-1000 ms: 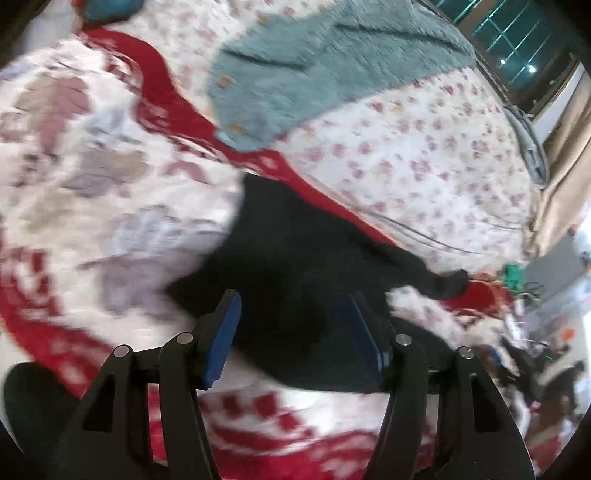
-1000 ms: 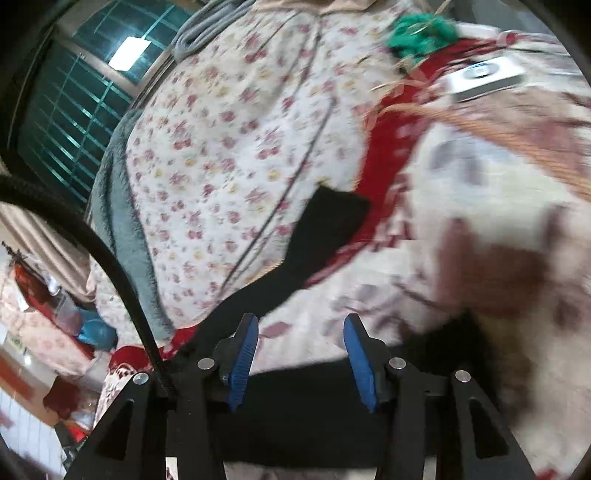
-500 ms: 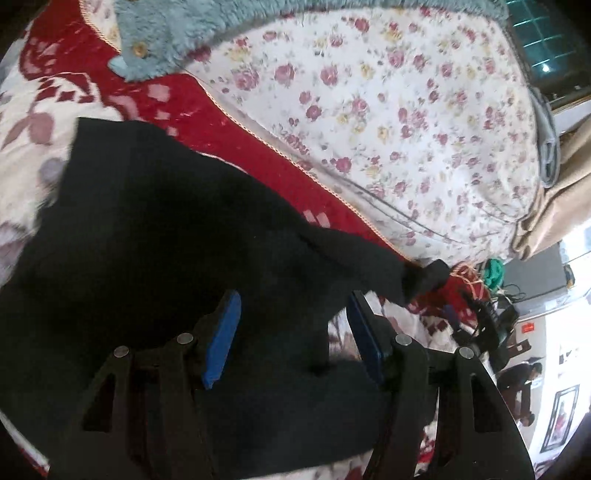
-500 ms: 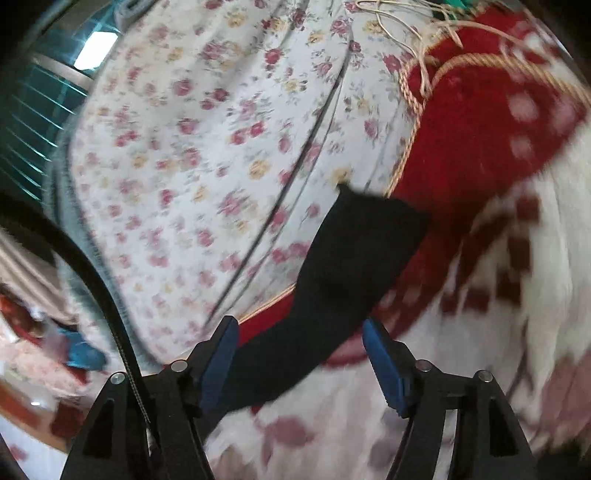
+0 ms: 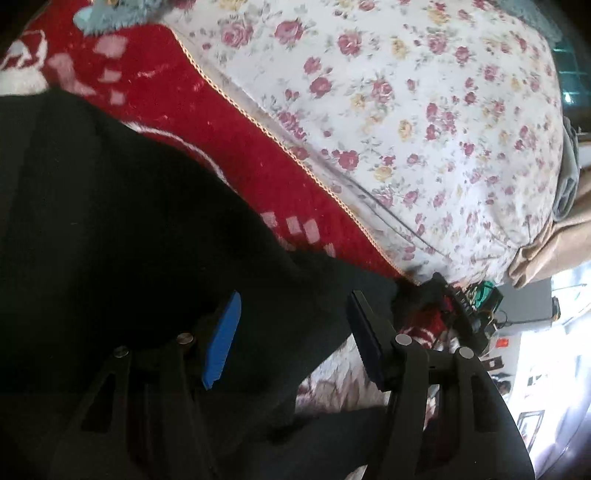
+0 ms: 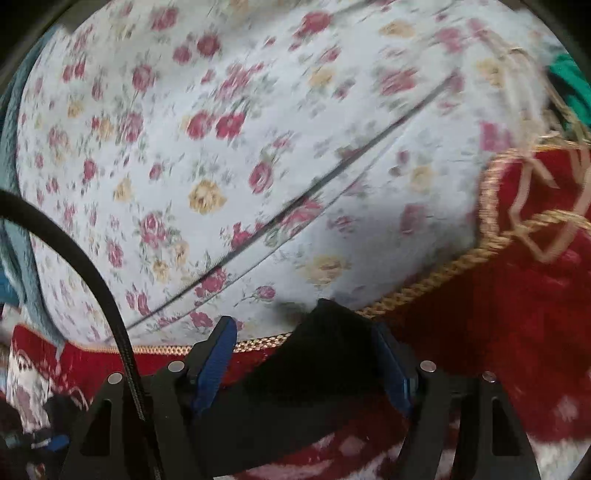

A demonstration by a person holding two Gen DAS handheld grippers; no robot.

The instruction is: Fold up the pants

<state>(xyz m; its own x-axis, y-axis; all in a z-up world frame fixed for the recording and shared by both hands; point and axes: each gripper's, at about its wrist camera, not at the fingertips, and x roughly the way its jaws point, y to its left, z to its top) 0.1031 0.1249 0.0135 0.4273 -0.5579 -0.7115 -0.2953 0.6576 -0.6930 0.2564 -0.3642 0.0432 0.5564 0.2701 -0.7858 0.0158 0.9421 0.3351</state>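
The black pants (image 5: 122, 229) lie spread on a red and white blanket (image 5: 207, 110). In the left wrist view they fill the lower left, and one leg runs off to the right. My left gripper (image 5: 293, 332) is open, low over the pants, with black cloth between its blue pads. In the right wrist view the leg's end (image 6: 328, 350) lies at the blanket's gold-braided edge. My right gripper (image 6: 306, 362) is open and straddles that leg end, with one pad on each side of it.
A floral white quilt (image 5: 424, 110) rises just behind the blanket's edge; it also fills the right wrist view (image 6: 240, 147). A teal fuzzy garment (image 5: 110, 14) lies at the top left. A black cable (image 6: 92, 273) crosses the right view's left side.
Both grippers have moved forward and lower. The left came over the pants' body. The right followed the leg to its end, which now sits between its open pads.
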